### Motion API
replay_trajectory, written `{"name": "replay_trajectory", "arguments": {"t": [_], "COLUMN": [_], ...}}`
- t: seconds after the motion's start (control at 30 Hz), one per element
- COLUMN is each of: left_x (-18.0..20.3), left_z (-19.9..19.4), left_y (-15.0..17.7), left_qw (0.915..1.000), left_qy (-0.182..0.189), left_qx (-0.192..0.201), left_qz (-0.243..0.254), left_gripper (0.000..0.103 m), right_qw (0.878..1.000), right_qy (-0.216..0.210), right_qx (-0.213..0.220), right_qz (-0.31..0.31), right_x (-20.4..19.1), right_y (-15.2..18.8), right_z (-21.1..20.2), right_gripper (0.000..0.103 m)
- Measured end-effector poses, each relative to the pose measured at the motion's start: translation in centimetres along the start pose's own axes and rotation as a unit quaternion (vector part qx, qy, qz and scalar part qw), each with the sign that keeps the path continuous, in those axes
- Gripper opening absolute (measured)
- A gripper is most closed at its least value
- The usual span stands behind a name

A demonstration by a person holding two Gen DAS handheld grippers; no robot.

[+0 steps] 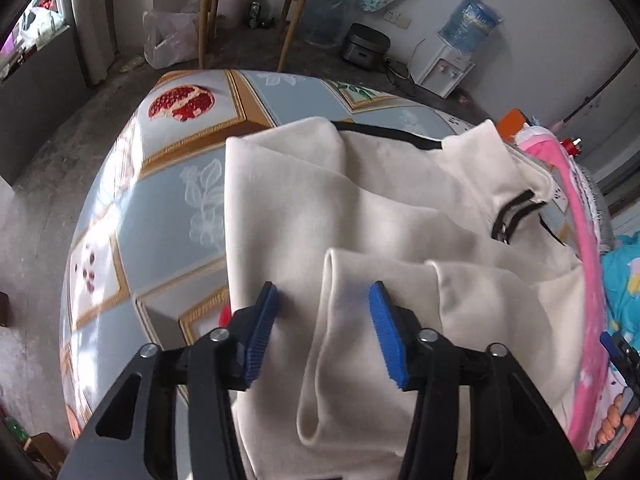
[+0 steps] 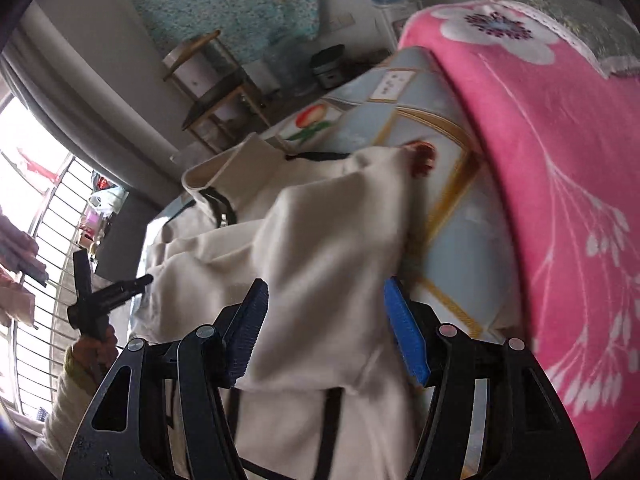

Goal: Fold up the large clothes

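Left wrist view: cream jacket [image 1: 360,208] lies rumpled on the patterned worktop [image 1: 168,184], black zipper [image 1: 514,216] at its collar, pink blanket [image 1: 580,248] beside. Left gripper [image 1: 324,336] fingers spread wide over a fold, gripping nothing. Right wrist view: right gripper [image 2: 326,332] fingers parted around a bunched fold, apparently unclamped; image blurred.

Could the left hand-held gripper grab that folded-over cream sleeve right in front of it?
Probably yes. The left hand-held gripper is open, and the folded sleeve of the cream jacket lies partly between its blue pads with nothing over it.
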State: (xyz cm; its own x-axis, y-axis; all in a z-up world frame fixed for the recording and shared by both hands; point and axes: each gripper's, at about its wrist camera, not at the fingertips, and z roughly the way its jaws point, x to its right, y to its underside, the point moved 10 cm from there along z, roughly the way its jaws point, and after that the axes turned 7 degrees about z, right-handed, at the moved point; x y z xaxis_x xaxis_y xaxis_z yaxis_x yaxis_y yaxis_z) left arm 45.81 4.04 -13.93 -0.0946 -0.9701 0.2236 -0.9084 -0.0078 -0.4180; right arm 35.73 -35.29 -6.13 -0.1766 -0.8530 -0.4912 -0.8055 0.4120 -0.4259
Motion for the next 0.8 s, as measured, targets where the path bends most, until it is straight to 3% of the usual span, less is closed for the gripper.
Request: {"name": "replay_trajectory", "arguments": {"t": [0.07,0.17,0.27,0.33,0.43,0.53,0.67,0.73,0.77,0.8], "left_x": [0.0,0.4,1.5,1.9,0.9,-0.6,-1.7,-1.8,-1.8,-1.7], "left_z": [-0.1,-0.4,-1.4,-3.7,-6.2,-5.9,-4.4,-3.9,-3.9,-4.3], "left_y": [-0.4,-0.6,-1.0,-1.8,-2.8,-2.8,-1.5,-1.0,-0.9,-1.1], "left_qw": [0.9999,0.9993,0.9977,0.9952,0.9941,0.995,0.9971,0.9976,0.9975,0.9965], "left_qy": [-0.008,-0.01,-0.006,-0.008,0.002,-0.007,-0.001,0.006,0.008,0.014], "left_qx": [0.004,0.013,0.03,0.065,0.097,0.092,0.071,0.067,0.068,0.08], "left_qz": [0.009,0.033,0.061,0.073,0.048,0.039,0.025,0.019,0.017,0.017], "left_gripper": [0.03,0.003,0.002,0.002,0.002,0.002,0.002,0.002,0.002,0.002], "right_qw": [1.0,1.0,1.0,1.0,0.999,0.999,0.998,0.998,0.998,0.997], "right_qy": [0.002,-0.001,-0.004,-0.004,0.008,0.028,0.053,0.056,0.065,0.077], "right_qx": [0.0,-0.001,-0.002,0.002,0.013,0.016,0.005,0.001,0.0,0.002], "right_qz": [0.0,0.008,0.023,0.031,0.039,0.039,0.039,0.028,0.021,0.012], "right_x": [0.4,1.6,2.3,2.5,2.8,3.5,4.4,4.2,4.1,4.1], "right_y": [0.2,0.0,-0.5,-0.8,-1.9,-3.0,-4.0,-4.4,-4.7,-4.9], "right_z": [0.5,0.7,1.5,1.5,1.6,2.4,4.5,5.4,5.9,6.0], "right_gripper": [0.059,0.059,0.058,0.058,0.058,0.057,0.046,0.033,0.009,0.005]}}
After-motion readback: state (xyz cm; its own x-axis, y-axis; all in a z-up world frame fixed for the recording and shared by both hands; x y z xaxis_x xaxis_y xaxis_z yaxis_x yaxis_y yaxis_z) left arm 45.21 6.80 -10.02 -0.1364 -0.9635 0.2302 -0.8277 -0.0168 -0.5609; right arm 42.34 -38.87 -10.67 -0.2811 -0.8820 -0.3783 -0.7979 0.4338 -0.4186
